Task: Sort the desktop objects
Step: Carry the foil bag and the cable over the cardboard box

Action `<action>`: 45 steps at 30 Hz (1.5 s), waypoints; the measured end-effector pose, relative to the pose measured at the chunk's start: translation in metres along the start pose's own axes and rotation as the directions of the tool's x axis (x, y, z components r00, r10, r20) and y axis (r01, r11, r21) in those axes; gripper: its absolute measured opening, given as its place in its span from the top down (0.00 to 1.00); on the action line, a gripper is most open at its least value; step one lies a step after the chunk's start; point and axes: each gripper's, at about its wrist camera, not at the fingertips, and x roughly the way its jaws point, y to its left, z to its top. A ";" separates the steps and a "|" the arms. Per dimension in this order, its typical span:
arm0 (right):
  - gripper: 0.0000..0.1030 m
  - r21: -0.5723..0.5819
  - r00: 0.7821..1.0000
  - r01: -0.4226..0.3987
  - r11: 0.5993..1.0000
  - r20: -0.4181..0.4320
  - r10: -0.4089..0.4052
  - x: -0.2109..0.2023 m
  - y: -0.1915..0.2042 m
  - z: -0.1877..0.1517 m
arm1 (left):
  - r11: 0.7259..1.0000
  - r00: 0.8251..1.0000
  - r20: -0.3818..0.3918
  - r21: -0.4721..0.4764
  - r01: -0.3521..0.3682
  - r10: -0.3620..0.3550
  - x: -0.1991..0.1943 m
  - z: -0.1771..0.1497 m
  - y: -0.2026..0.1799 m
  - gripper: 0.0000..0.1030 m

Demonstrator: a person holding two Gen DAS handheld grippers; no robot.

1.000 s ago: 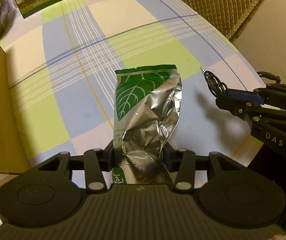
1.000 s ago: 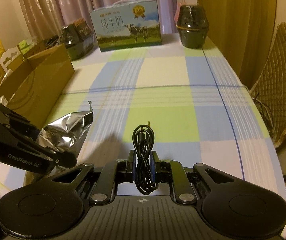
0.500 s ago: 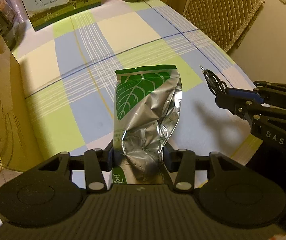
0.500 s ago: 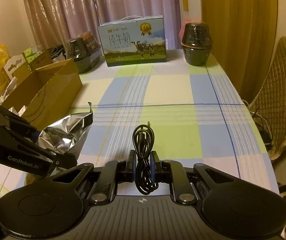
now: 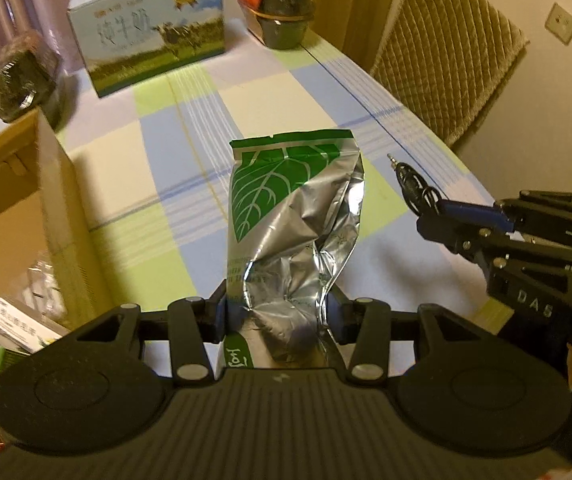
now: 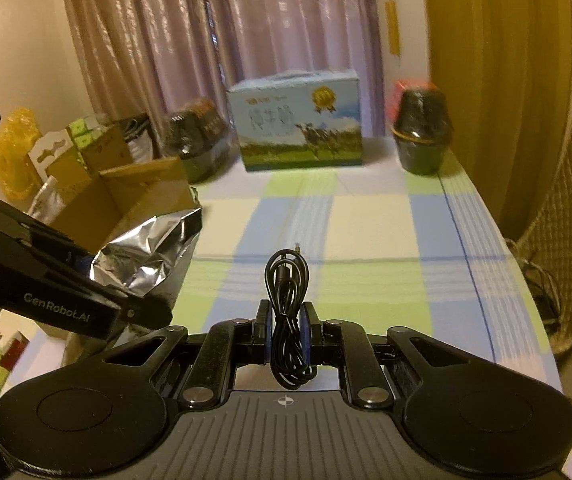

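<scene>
Now higher, pouch (image 5: pixel 292 216) and cable (image 6: pixel 286 284) lifted.

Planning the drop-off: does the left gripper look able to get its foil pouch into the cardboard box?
Probably yes: the left gripper holds the foil pouch beside the cardboard box, whose top is open.

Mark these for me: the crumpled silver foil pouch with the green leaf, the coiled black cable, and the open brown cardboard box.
Crumpled silver foil pouch with green leaf (image 5: pixel 294 216), left wrist view, middle of its front face.
Coiled black cable (image 6: pixel 287 300), right wrist view, strands above the pads.
Open brown cardboard box (image 5: pixel 66 216), left wrist view, its outer side wall.
</scene>
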 end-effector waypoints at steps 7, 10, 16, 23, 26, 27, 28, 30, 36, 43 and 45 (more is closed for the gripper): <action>0.90 -0.035 0.998 -0.062 0.997 0.029 0.063 0.010 0.035 0.025 | 0.999 0.998 0.028 -0.019 -0.047 0.048 -0.030 0.009 0.032 0.60; 0.90 -0.055 0.995 -0.087 0.995 0.033 0.089 0.017 0.050 0.033 | 0.997 0.997 0.040 -0.036 -0.071 0.073 -0.044 0.010 0.050 0.60; 0.90 -0.088 0.990 -0.132 0.987 0.032 0.135 0.030 0.080 0.045 | 0.991 0.991 0.049 -0.054 -0.122 0.124 -0.067 0.008 0.081 0.60; 0.90 -0.118 0.982 -0.185 0.976 0.017 0.188 0.050 0.112 0.057 | 0.982 0.985 0.040 -0.092 -0.164 0.168 -0.083 -0.005 0.117 0.60; 0.90 -0.131 0.978 -0.204 0.970 0.010 0.207 0.059 0.125 0.061 | 0.979 0.983 0.035 -0.111 -0.174 0.178 -0.085 -0.011 0.131 0.60; 0.90 -0.134 0.977 -0.210 0.969 0.007 0.212 0.062 0.129 0.062 | 0.978 0.983 0.033 -0.116 -0.175 0.180 -0.085 -0.012 0.135 0.60; 0.90 -0.136 0.976 -0.216 0.967 0.004 0.218 0.064 0.133 0.063 | 0.977 0.983 0.031 -0.122 -0.175 0.180 -0.085 -0.014 0.140 0.60; 0.90 -0.143 0.974 -0.224 0.964 0.000 0.226 0.069 0.139 0.065 | 0.975 0.983 0.028 -0.133 -0.177 0.183 -0.085 -0.016 0.149 0.60; 0.90 -0.156 0.969 -0.246 0.957 -0.019 0.246 0.088 0.157 0.071 | 0.969 0.981 0.025 -0.164 -0.186 0.193 -0.085 -0.022 0.173 0.60; 0.90 -0.169 0.967 -0.255 0.952 -0.033 0.253 0.109 0.173 0.078 | 0.962 0.980 0.027 -0.196 -0.190 0.199 -0.083 -0.024 0.201 0.60; 0.90 -0.172 0.967 -0.255 0.951 -0.033 0.254 0.114 0.176 0.082 | 0.961 0.980 0.028 -0.204 -0.189 0.198 -0.082 -0.023 0.209 0.60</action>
